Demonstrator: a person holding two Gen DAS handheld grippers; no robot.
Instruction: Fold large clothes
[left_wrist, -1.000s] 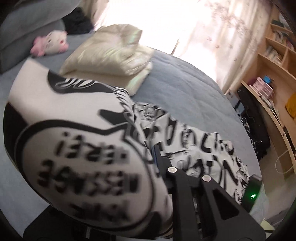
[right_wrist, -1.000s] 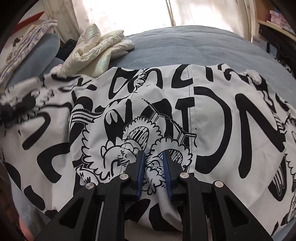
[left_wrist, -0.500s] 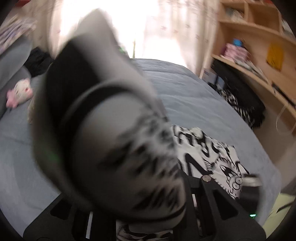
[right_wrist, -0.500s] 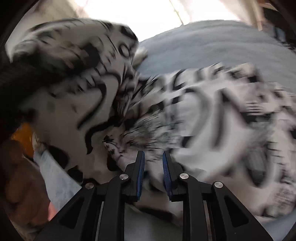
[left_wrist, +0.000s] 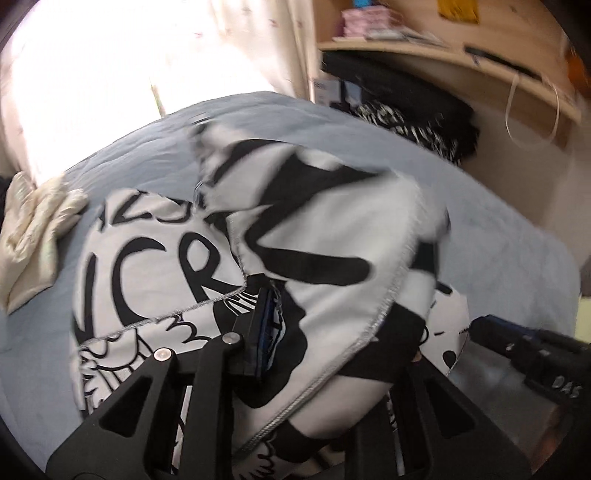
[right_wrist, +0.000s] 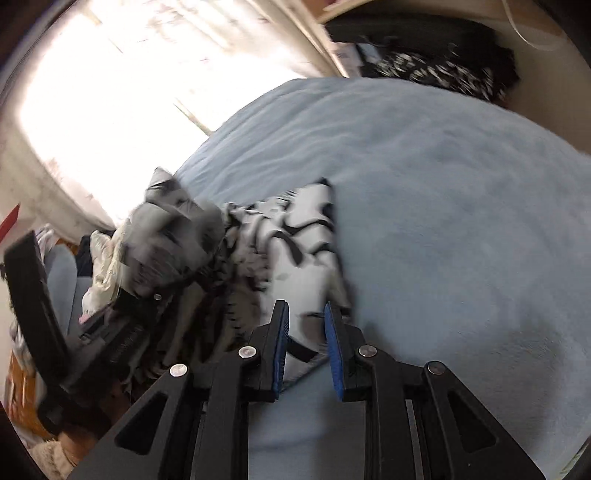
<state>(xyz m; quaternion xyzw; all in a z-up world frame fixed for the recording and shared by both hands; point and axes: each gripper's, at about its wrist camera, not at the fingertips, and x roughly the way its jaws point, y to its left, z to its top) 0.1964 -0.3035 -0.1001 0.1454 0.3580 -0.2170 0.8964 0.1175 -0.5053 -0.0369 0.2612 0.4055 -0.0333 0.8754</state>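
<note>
Blue-grey bed (right_wrist: 461, 221) beneath printed garment (left_wrist: 332, 236), wooden shelves (left_wrist: 461, 62) behind

Both wrist views close over shared bed (left_wrist: 498, 206)

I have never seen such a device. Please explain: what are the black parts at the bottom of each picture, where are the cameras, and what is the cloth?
No robot here: a person holds one two-finger gripper in each hand, each with a camera looking along its fingers. The left gripper is shut on a black-and-white printed garment, lifted and draped over it. The right gripper is open, and the garment's edge lies between its fingers. Below is a grey-blue bed, with a cream cloth at the left side.
</note>
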